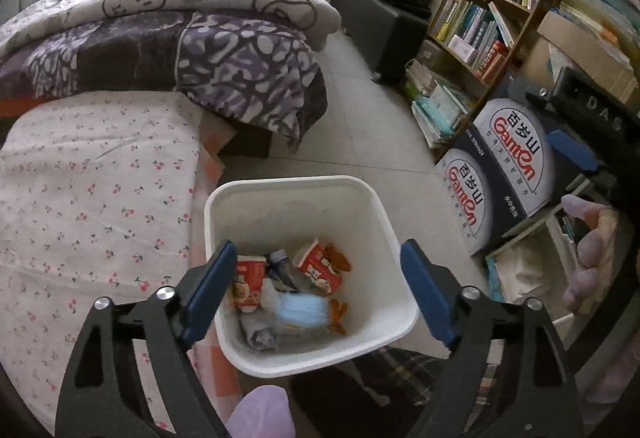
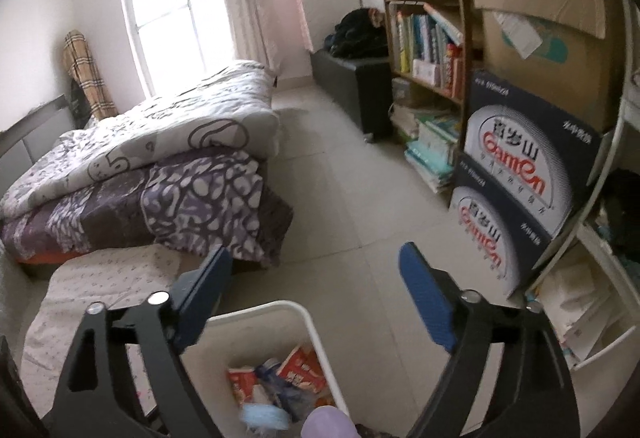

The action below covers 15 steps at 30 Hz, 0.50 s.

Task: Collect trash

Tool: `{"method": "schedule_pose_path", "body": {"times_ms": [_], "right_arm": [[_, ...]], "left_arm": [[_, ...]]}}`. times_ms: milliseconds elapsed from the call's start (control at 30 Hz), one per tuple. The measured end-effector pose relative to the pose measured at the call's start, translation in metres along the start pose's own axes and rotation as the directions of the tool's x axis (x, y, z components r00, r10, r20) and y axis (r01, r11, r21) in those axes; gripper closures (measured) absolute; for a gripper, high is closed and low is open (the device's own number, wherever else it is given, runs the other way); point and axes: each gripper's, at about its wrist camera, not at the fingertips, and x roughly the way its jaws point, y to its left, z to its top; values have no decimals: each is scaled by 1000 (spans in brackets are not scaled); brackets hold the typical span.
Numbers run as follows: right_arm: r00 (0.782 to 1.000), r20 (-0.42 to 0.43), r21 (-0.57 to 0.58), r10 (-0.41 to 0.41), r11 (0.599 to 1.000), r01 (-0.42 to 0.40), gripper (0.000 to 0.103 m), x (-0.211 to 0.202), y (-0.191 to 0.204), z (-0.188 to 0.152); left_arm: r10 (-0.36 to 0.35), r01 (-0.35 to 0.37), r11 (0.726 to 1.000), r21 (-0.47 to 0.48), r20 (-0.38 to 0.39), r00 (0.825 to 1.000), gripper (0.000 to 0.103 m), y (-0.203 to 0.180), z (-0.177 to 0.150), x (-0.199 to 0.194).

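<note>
- White plastic: the trash bin (image 1: 296,194) stands on the tiled floor (image 1: 360,118), directly below my left gripper (image 1: 316,292), whose jaws are spread wide with nothing between them.
- Inside the bin I see two red-and-white cups (image 1: 320,270), a blue face mask (image 1: 302,310), a plastic bottle (image 1: 282,266) and grey crumpled material.
- My right gripper (image 2: 316,302) sits above the bin's rim (image 2: 316,334); its jaws are also spread apart and empty.
- Just left of the bin, touching or nearly so, is the bed (image 1: 92,198) with a cherry-print sheet; folded quilts (image 1: 180,50) are stacked on it.
- To the right, two stacked Ganten cartons (image 1: 504,166) stand against a bookshelf (image 1: 480,18); a cardboard box (image 2: 540,38) rests on the cartons.
- A dark cabinet (image 1: 384,34) stands near the far wall, with dark clothing on top.
</note>
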Motion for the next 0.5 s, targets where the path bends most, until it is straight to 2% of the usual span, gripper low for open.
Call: {"method": "schedule_pose_path", "body": {"times_ms": [167,200,267,367,433,500], "right_arm": [[1000,19,-5,6,1000,-6,11,-6,11,-2],[1000,21,-11,10,1000,-9,10,-8,15,-3],[999,29,-29,17,999,-16,8,-12,27,-7],[999,50,-59,21,998,-18,7,-19,47,-14],[998,65,-85,20,996,-14,7,-24,60,-19],[997,76,-122,23,992,-14,7,-28,75,-25]], "left_arm": [[110,-112,993,33,50,993,16,5,-3,-12],[134,-137,990,37,68,989,14,7,-3,-17],[213,-220,975,42,127,969,11,13,-4,-28],[341,-356,934,27,229,912,7,23,-4,-47],[423,-450,893,14,313,850,7,30,-5,-62],[478,-513,858,-1,368,798,7,36,-6,-72]]}}
